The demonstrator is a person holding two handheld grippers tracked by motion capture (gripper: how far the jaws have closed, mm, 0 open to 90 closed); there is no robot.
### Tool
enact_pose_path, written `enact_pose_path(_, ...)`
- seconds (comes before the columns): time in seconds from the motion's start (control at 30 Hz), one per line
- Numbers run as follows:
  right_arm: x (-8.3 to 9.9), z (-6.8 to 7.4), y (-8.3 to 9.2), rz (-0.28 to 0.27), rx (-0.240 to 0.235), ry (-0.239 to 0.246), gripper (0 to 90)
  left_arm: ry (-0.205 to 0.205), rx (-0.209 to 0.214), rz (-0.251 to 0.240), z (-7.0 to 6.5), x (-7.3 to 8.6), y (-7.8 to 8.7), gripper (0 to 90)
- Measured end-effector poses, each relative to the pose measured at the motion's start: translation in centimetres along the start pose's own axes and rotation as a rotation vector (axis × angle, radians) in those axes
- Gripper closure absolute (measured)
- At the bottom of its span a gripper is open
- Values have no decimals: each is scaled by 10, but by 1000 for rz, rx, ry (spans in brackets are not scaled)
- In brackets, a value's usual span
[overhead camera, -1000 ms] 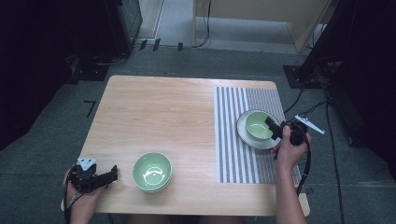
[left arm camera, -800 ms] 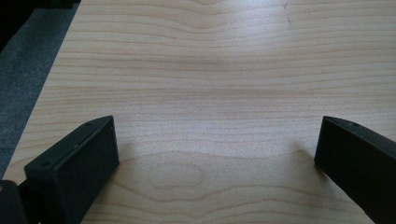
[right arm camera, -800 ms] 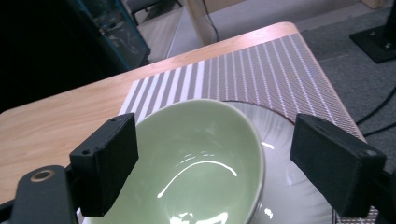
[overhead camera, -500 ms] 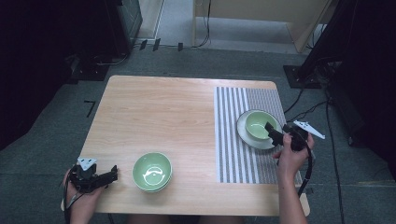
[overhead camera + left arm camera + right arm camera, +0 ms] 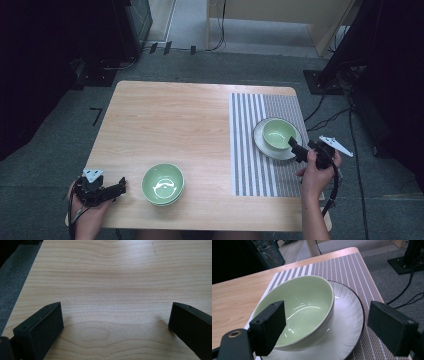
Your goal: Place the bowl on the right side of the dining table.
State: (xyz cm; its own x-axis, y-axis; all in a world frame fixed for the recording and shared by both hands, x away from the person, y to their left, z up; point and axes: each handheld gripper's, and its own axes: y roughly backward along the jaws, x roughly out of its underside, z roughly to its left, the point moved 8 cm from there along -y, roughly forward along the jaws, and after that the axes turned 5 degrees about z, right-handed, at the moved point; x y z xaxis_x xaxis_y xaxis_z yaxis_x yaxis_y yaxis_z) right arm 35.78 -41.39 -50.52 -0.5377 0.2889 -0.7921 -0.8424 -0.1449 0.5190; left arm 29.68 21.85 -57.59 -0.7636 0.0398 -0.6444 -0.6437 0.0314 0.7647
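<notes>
A pale green bowl [image 5: 278, 133] sits on a white plate [image 5: 260, 144] on the striped placemat [image 5: 250, 167] at the table's right. My right gripper [image 5: 296, 150] hovers at the plate's near right rim, open. In the right gripper view the bowl [image 5: 307, 300] and plate [image 5: 348, 312] lie just beyond the right gripper [image 5: 329, 327], its left jaw in front of the bowl's wall. A second green bowl [image 5: 162, 183] stands near the front edge, on something like it. My left gripper [image 5: 121, 186] rests open to that bowl's left, and in the left gripper view it [image 5: 116, 322] spans bare wood.
The wooden table [image 5: 165, 120] is bare across its left and middle. Cables [image 5: 327, 117] trail on the floor to the right, and dark equipment stands around the table. The placemat [image 5: 347, 265] reaches nearly to the table's right edge.
My right gripper has drawn back a little from the bowl, toward the near right. The left gripper and both bowls have stayed put.
</notes>
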Motion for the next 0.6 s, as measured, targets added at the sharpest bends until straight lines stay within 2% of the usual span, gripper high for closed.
enact_pose_path(0.37, 12, -1, 2, 20, 13, 13, 150, 0, 0, 0, 0, 0, 0, 0)
enact_pose_path(0.6, 18, -3, 4, 28, 20, 4, 149, 0, 0, 0, 0, 0, 0, 0)
